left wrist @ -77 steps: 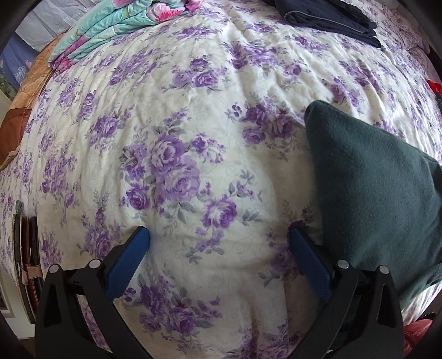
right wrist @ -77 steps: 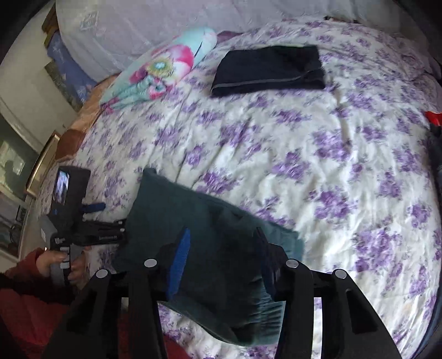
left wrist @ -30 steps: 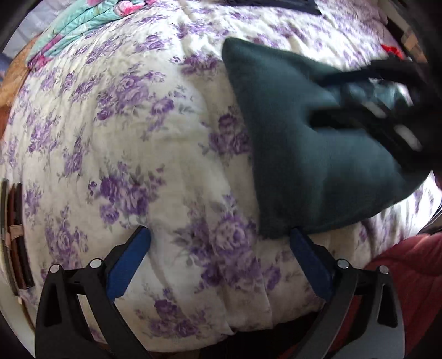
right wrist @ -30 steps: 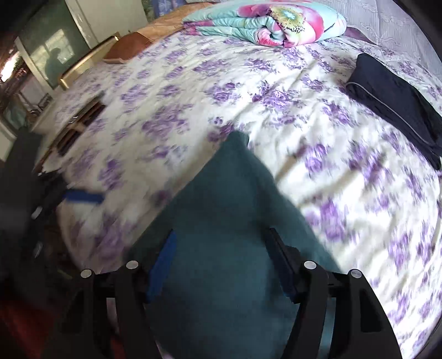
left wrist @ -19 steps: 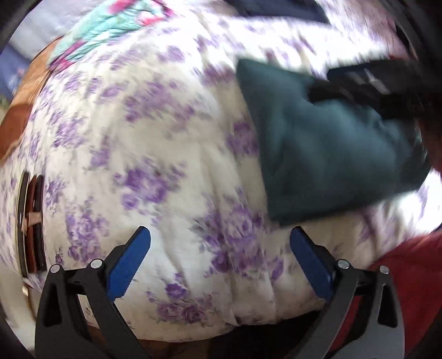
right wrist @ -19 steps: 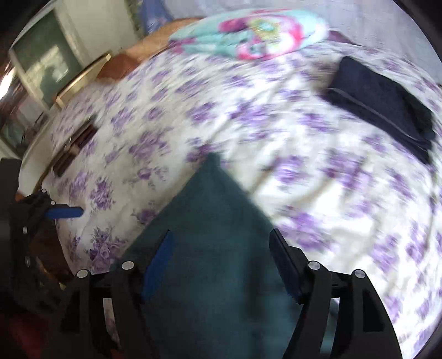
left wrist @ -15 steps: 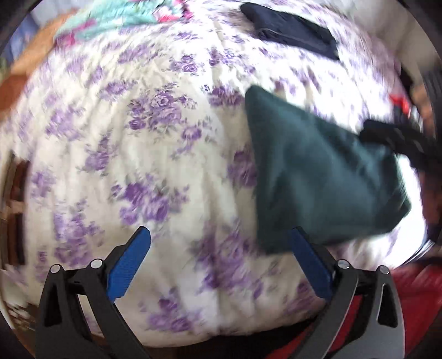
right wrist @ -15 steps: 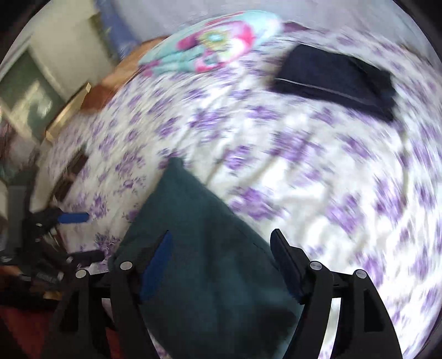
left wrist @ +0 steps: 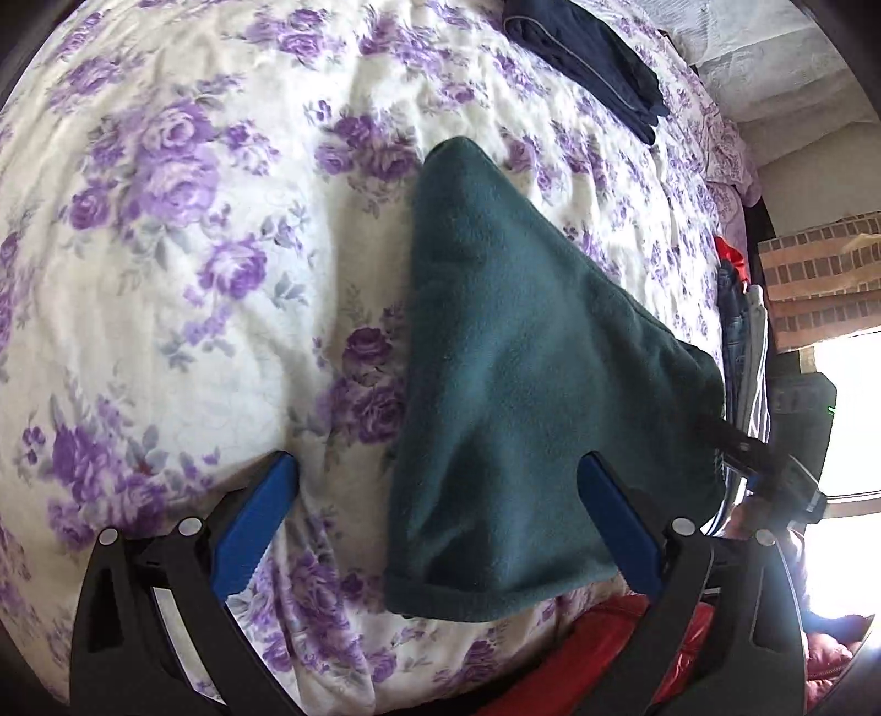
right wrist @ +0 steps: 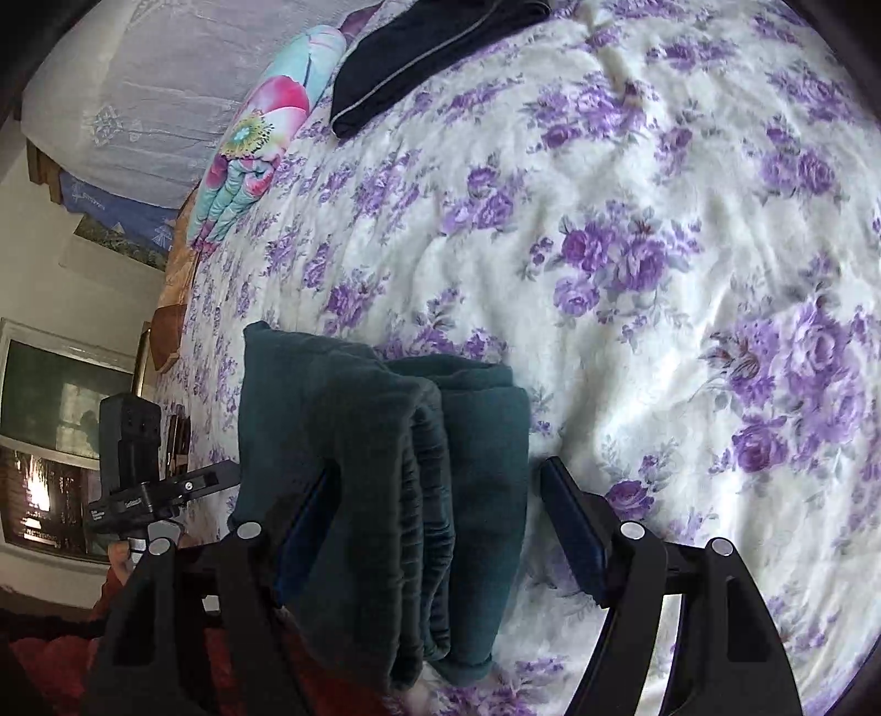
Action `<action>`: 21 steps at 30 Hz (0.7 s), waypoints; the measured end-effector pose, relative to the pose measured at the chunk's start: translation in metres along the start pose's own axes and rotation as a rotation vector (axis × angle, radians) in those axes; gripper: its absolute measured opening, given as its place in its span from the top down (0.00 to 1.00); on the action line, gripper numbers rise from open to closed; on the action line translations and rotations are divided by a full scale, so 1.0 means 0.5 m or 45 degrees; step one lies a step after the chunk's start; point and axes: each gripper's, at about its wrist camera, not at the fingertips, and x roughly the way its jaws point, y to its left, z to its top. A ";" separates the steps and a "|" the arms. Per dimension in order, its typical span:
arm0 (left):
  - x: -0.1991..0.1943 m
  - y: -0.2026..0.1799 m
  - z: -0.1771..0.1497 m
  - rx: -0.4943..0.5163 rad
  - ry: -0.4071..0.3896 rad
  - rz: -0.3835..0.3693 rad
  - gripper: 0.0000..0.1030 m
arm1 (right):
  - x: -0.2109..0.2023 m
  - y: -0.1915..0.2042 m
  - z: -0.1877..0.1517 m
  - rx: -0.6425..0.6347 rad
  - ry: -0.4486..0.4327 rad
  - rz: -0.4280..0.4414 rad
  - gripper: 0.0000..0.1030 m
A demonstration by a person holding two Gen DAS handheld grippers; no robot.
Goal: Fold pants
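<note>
The dark green folded pants [left wrist: 523, 358] lie on the floral bedspread [left wrist: 165, 248] near its front edge. My left gripper [left wrist: 435, 523] is open and wide, and the pants' near corner lies between its fingers without touching the left pad. In the right wrist view the pants [right wrist: 352, 440] show their stacked folded edges. My right gripper [right wrist: 438, 523] is open around that stack. Cloth partly covers its left finger [right wrist: 303, 523], and its right finger [right wrist: 572, 529] stands just clear of the cloth. Each gripper shows in the other's view: the right gripper [left wrist: 760, 457] and the left gripper [right wrist: 137, 484].
A folded navy garment [right wrist: 429, 49] lies far back on the bed beside a rolled flowered quilt [right wrist: 259, 126]. More clothes [left wrist: 738, 308] hang at the bed's right edge. A person's red clothing [left wrist: 605, 650] is at the front edge.
My right gripper has swung from over the pants' top to their stacked edge and rolled. The left gripper has turned and shifted, so the pants' corner now lies between its fingers.
</note>
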 end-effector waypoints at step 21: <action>0.023 -0.057 -0.003 0.187 -0.044 0.122 0.28 | 0.014 -0.007 0.006 -0.010 0.054 0.063 0.65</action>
